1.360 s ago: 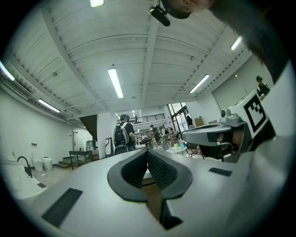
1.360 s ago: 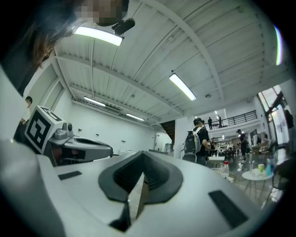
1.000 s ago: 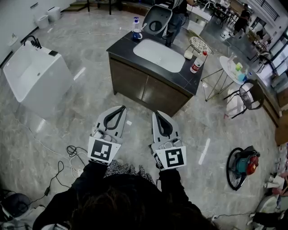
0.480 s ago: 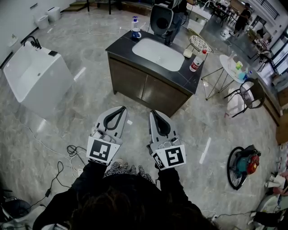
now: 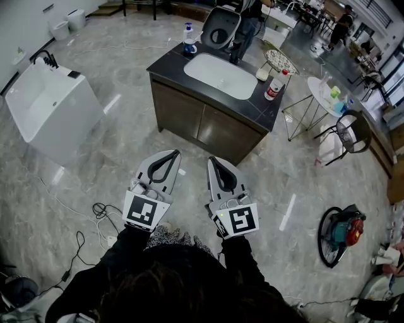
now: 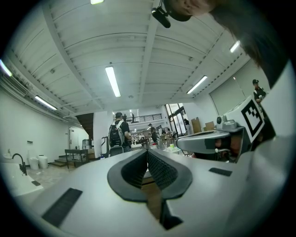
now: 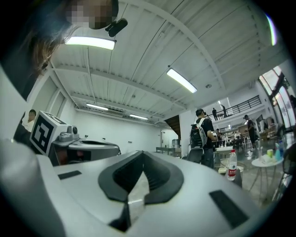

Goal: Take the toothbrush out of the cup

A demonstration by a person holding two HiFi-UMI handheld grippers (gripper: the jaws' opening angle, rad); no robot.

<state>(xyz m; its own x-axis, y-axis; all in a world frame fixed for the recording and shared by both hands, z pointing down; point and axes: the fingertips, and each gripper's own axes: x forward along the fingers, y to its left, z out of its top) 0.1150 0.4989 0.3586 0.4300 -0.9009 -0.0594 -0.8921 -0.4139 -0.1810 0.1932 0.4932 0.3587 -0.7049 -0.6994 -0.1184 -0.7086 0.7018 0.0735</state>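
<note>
Landmark: vanity (image 5: 208, 129). Floor btwn its front doors and the left gripper (image 5: 169, 154) / right gripper (image 5: 212, 162) is bare, so a clear straight run.

Vanity top:
- The basin (image 5: 221, 76) takes the middle.
- Far-L corner is crowded: cup (image 5: 190, 49) w/ pump bottle (image 5: 189, 30) just behind it.
- R end has a red-label bottle (image 5: 273, 88) w/ a small white item (image 5: 262, 76) beside it.
- Near-L strip of the top is bare.

Behind vanity: grey oval seat (image 5: 221, 28) and a standing person (image 5: 247, 16) block the far side.

R of vanity: wire-top stand (image 5: 279, 62), white round table (image 5: 325, 94), black wire chair (image 5: 350, 135). Tight there.

L of vanity: open floor, then white tub (image 5: 47, 107), well apart.

Well in front-L of vanity: cables (image 5: 95, 214) on floor.
</note>
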